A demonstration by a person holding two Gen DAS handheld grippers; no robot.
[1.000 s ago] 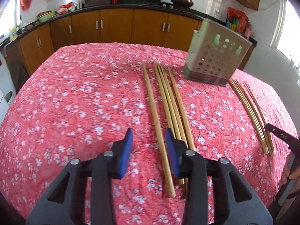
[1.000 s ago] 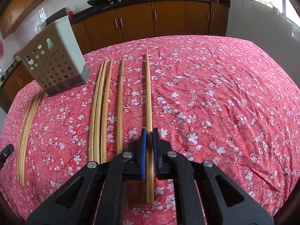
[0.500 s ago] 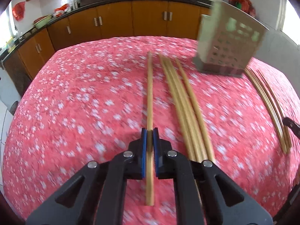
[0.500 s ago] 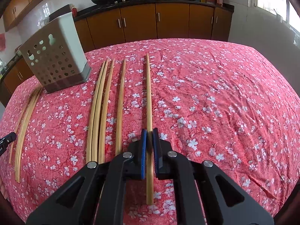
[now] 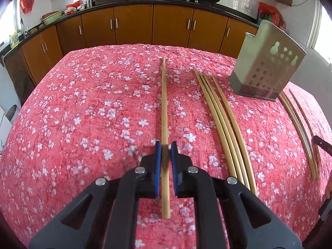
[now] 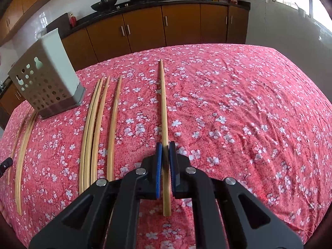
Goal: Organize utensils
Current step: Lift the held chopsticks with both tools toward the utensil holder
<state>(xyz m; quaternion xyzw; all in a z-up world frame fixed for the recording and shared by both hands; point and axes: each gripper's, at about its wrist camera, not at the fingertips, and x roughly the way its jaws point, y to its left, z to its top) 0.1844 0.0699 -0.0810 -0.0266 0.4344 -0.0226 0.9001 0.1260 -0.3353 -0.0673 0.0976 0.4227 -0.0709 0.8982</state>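
Left wrist view gives you the red floral tablecloth [image 5: 87, 108] filling most of the frame, with brown kitchen cabinets [image 5: 132, 27] along the far wall at 12 o'clock. At about 2 o'clock stands your perforated metal utensil holder [image 5: 267, 70], upright on the cloth. Between it and centre lie three loose chopsticks [image 5: 224, 124] side by side, and a further bundle [image 5: 298, 128] runs along the cloth at 3 o'clock, just past the holder's base. Your left gripper [image 5: 165, 145] has its blue pads pressed against a single chopstick [image 5: 164, 95], which points straight ahead toward 12 o'clock, its near end sticking out behind the pads.

From the right wrist view, the same cloth [image 6: 238, 103] spreads out, with the holder [image 6: 44, 76] now at 10 o'clock. Four loose chopsticks [image 6: 97, 124] lie between holder and centre, and another bundle [image 6: 25, 145] sits at 9 o'clock. Your right gripper [image 6: 165, 146] is likewise clamped on one chopstick [image 6: 162, 95] aimed at 12 o'clock.
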